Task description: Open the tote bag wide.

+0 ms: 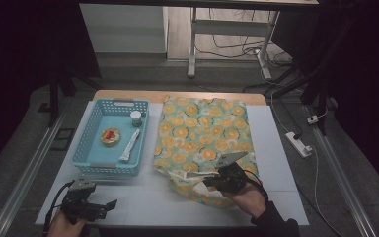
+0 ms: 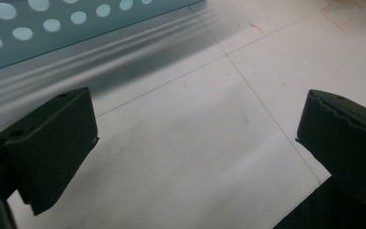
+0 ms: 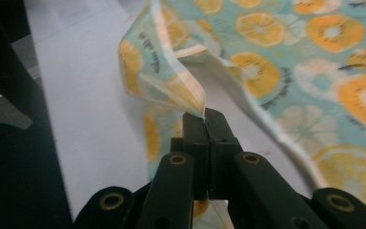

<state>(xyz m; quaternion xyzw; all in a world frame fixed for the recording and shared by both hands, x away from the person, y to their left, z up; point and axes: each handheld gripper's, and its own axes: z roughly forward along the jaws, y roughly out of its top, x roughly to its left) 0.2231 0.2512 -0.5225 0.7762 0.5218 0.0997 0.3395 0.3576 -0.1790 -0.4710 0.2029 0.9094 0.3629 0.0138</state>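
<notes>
A corner of the orange-print cloth (image 3: 286, 62) is pinched and lifted off the surface (image 1: 143, 197) by the right hand-held gripper (image 3: 204, 114); the left hand-held gripper (image 2: 195, 143) is held released.

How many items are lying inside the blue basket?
3 in the blue basket: a small jar at its far right, a round tin mid-floor, a white sachet along the right wall. None seem hidden.

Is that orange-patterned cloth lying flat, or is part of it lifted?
Mostly spread flat, but the near corner of the cloth is lifted and folded over: the right tongs are shut on its edge.
</notes>
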